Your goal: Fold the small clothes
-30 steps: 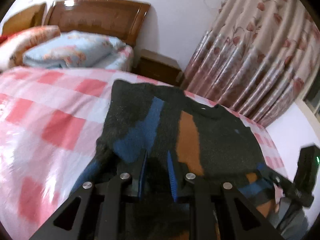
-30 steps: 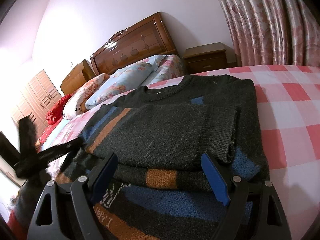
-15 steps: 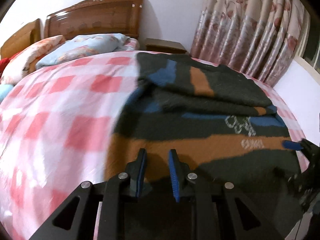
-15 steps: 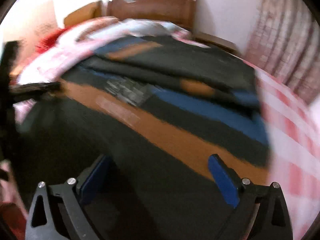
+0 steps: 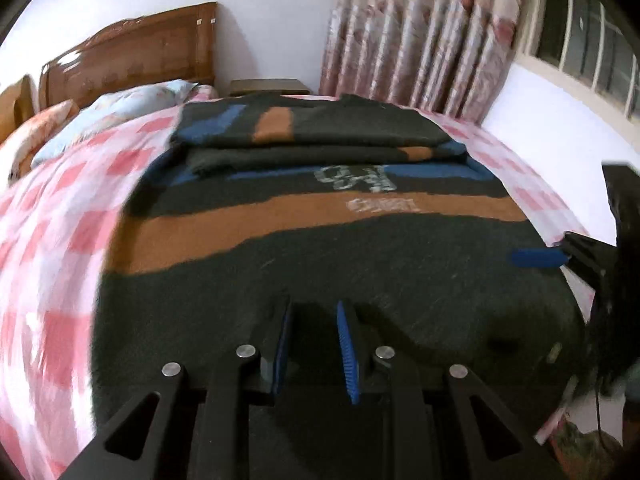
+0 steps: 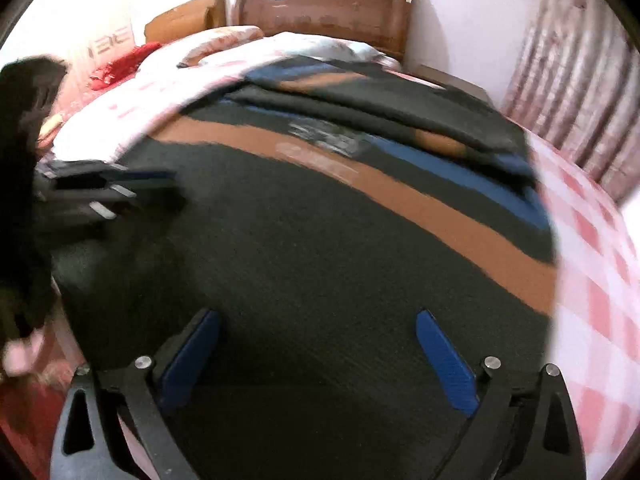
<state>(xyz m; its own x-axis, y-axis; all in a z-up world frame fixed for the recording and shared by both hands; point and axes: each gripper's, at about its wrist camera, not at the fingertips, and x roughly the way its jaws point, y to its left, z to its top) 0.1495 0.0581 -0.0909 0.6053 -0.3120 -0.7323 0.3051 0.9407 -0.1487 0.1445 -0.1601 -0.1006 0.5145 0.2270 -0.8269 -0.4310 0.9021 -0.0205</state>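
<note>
A dark knitted sweater (image 5: 360,264) with orange and blue stripes lies on the pink checked bed, its sleeves folded across the upper part. It also fills the right wrist view (image 6: 340,240). My left gripper (image 5: 314,344) hovers over the sweater's near hem with its blue pads a narrow gap apart and nothing between them. My right gripper (image 6: 316,356) is wide open above the hem, empty. The right gripper's blue pad shows at the right of the left wrist view (image 5: 536,258); the left gripper shows at the left of the right wrist view (image 6: 108,188).
The pink checked bedspread (image 5: 52,240) spreads left of the sweater. Pillows (image 5: 120,112) and a wooden headboard (image 5: 132,52) stand at the far end, beside a nightstand (image 5: 268,87). Flowered curtains (image 5: 424,32) hang at the far right. A red cloth (image 6: 120,66) lies far left.
Both grippers have drawn back from the folded sleeves to the sweater's near hem. The left gripper stays narrowly parted, the right stays wide open.
</note>
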